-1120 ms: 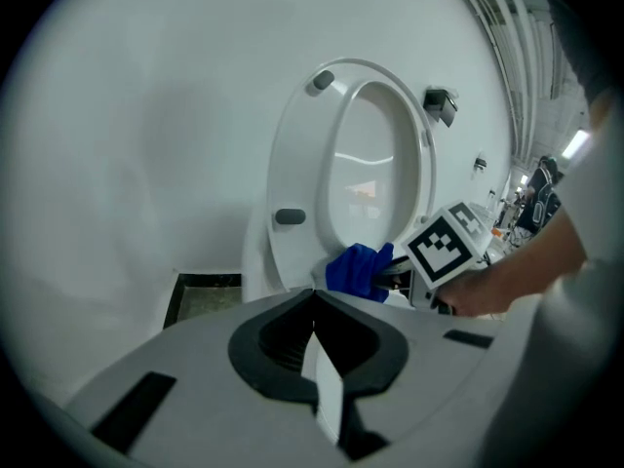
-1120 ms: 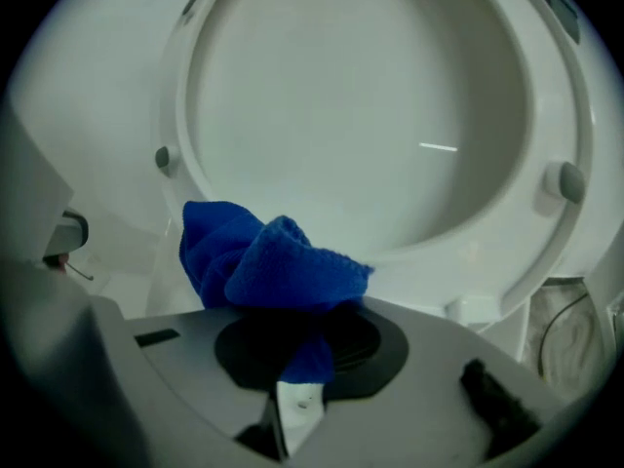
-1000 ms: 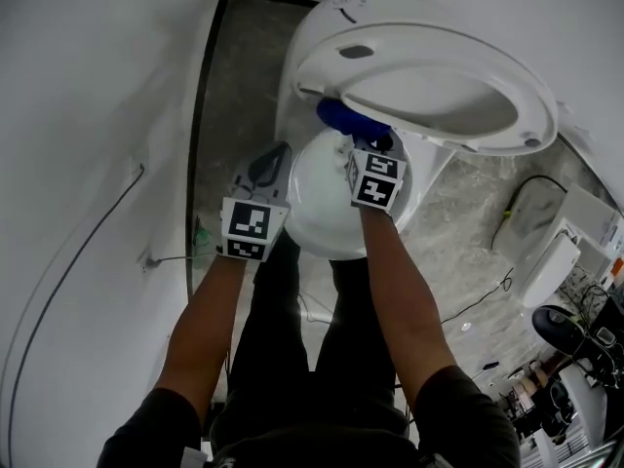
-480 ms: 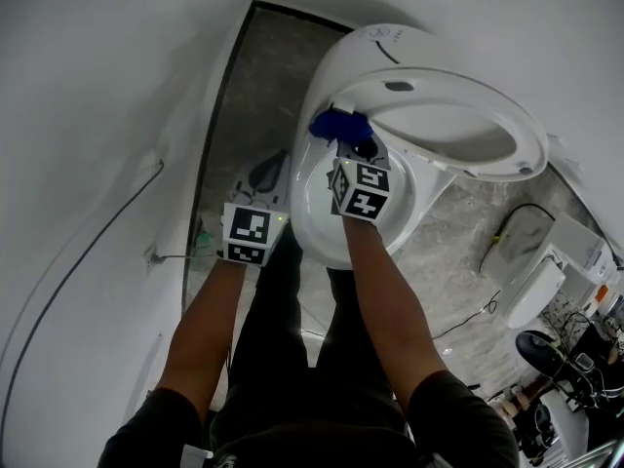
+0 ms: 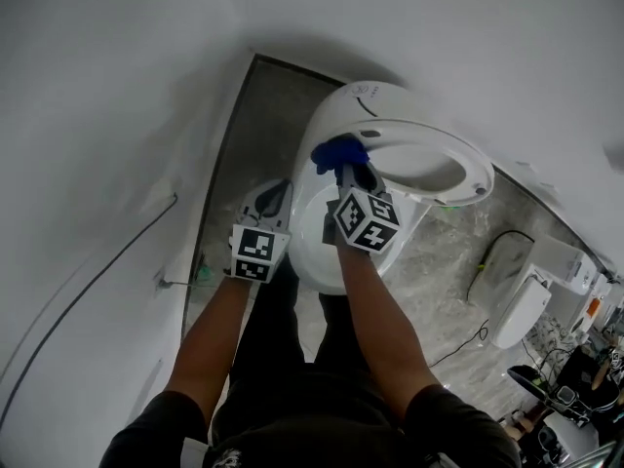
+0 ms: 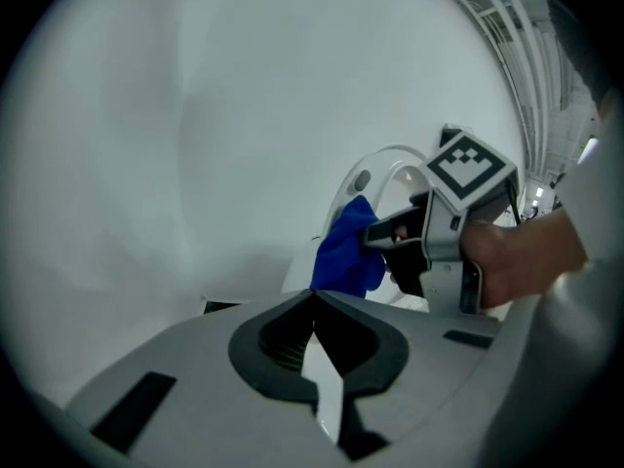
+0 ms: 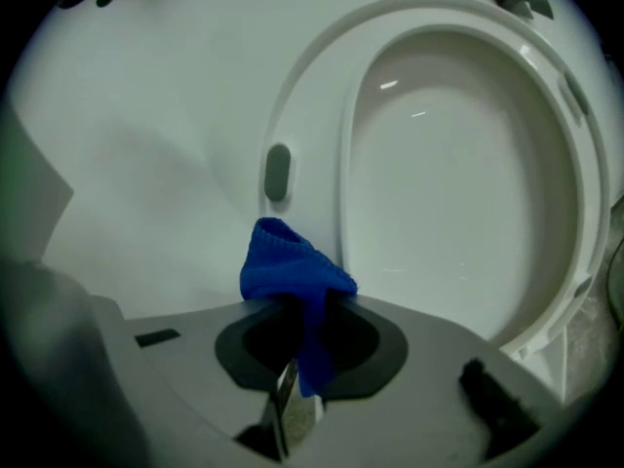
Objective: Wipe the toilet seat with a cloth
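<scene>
The white toilet seat [image 5: 429, 169] stands raised over the bowl [image 5: 317, 232]; its underside ring [image 7: 312, 125] fills the right gripper view. My right gripper [image 5: 343, 169] is shut on a blue cloth [image 5: 338, 152], bunched at the seat's left hinge end. The cloth [image 7: 290, 266] pokes out of the jaws close to a grey bumper [image 7: 278, 172] on the ring. My left gripper [image 5: 271, 198] hangs shut and empty to the left of the bowl. From the left gripper view, the cloth [image 6: 348, 247] and the right gripper [image 6: 375, 232] show ahead.
White walls close in on the left and behind. A dark tiled floor strip [image 5: 244, 144] runs along the left of the toilet. A cable [image 5: 88, 281] trails on the left wall. White appliances [image 5: 517, 300] and cables lie on the floor at the right.
The right gripper has carried the cloth along the raised seat's underside toward its left hinge end. The head view has swung, so the toilet sits lower and smaller. The left gripper has barely moved.
</scene>
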{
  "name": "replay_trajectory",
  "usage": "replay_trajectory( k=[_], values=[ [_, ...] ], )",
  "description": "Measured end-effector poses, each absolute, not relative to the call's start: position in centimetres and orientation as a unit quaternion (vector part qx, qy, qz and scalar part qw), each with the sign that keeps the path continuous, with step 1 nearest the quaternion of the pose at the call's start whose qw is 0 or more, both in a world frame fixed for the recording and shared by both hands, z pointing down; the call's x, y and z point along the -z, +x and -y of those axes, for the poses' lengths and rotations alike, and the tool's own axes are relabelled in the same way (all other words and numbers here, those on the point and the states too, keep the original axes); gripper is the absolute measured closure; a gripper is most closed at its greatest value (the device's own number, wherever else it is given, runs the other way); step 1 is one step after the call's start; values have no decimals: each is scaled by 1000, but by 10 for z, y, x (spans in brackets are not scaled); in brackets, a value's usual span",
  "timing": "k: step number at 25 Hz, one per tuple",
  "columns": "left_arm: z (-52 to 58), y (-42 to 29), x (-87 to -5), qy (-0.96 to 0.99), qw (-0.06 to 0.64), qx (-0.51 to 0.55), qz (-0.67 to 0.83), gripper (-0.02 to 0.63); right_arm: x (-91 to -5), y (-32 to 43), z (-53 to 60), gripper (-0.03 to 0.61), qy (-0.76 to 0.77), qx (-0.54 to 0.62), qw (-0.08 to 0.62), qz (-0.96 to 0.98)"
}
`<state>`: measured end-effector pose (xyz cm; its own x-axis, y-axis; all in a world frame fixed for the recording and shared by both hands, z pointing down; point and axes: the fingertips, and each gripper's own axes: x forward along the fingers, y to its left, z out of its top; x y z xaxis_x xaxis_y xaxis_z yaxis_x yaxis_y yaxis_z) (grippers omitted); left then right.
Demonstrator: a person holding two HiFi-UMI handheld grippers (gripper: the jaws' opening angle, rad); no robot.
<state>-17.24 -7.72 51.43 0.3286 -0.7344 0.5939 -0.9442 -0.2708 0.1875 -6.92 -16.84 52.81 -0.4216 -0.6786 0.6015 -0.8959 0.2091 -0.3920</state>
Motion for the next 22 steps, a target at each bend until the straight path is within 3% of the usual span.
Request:
replay_trajectory(
  k=[16,22],
  values=[
    [110,-140,-421,805,229,-169,520,603,-398,-15,199,522,588,-306,50,748],
    [150,-114,-388,837,141,-185,495,603,-361,20,200,522,608,-283,31,741]
  ],
)
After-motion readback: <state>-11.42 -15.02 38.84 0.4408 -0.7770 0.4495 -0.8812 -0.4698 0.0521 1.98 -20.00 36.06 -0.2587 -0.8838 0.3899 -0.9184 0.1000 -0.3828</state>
